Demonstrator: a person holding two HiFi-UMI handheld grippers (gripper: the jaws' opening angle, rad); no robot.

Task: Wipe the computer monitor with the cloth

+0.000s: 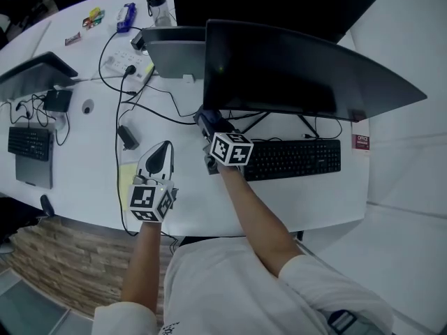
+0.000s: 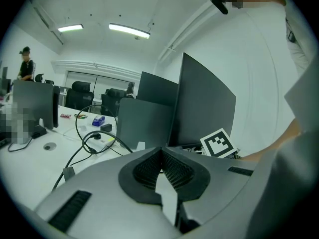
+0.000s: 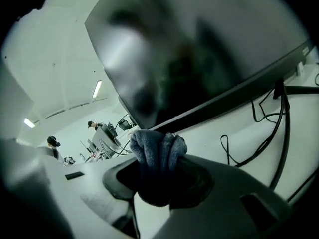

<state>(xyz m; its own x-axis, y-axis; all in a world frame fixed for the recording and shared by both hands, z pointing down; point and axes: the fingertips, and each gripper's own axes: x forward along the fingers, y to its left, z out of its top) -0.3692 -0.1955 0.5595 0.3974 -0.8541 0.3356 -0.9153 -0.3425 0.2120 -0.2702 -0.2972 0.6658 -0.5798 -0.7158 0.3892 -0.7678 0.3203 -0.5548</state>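
Cloth [image 3: 155,156] in right tool [image 3: 158,180], monitor [image 1: 293,68] just ahead, keyboard [image 1: 293,158], cables [image 3: 269,128] beneath.

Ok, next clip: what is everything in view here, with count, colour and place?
monitor: one, black, mid-desk
grey monitor: one, behind the black monitor's left end
left monitor: one, dark grey, far left
keyboard: one, black, below the black monitor
second keyboard: one, black, far left
power strip: one, white, back of desk, with black cables
desk: one, white
cloth: one, dark blue-grey, by the black monitor's lower left corner
left gripper: one, grey, shut and empty, over the desk front
right gripper: one, grey, shut on the cloth
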